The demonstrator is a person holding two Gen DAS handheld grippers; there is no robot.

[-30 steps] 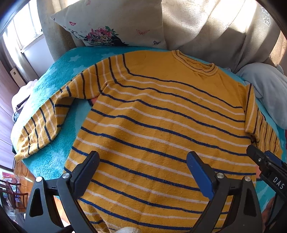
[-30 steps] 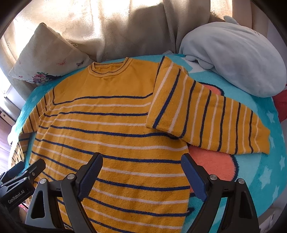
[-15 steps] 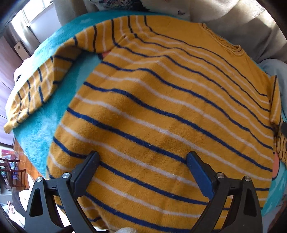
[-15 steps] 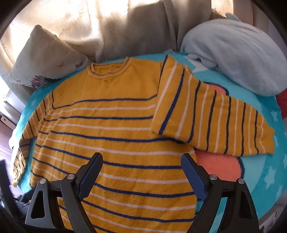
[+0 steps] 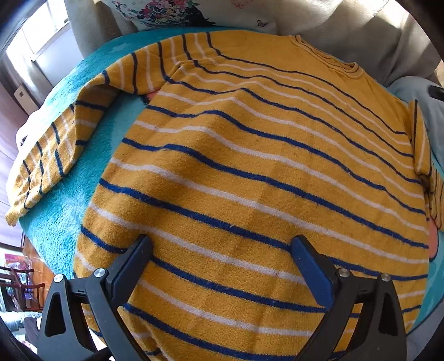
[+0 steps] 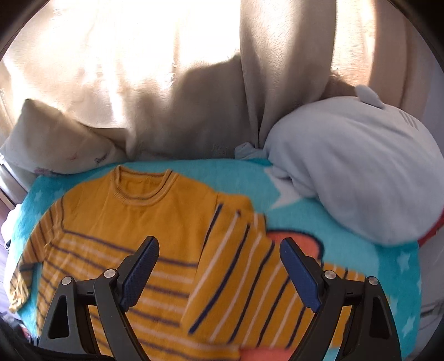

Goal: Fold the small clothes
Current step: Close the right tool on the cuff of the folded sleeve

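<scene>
A small yellow sweater with blue and white stripes (image 5: pixel 249 172) lies flat on a teal blanket (image 5: pixel 69 188). Its left sleeve (image 5: pixel 55 144) stretches out to the left. In the right wrist view the sweater (image 6: pixel 133 222) shows with its right sleeve (image 6: pixel 249 277) folded in over the body. My left gripper (image 5: pixel 222 263) is open and empty, low over the sweater's lower part. My right gripper (image 6: pixel 219 266) is open and empty, above the folded right sleeve.
A floral cushion (image 5: pixel 180 14) and a beige drape (image 6: pixel 166 83) lie behind the sweater. A pale blue plush toy (image 6: pixel 347 172) sits at the right on the blanket. A window (image 5: pixel 36 36) and wooden furniture (image 5: pixel 16 283) are at the left.
My left gripper has moved down closer to the sweater body. My right gripper has tilted up and drawn back, so the drape and plush toy fill more of its view.
</scene>
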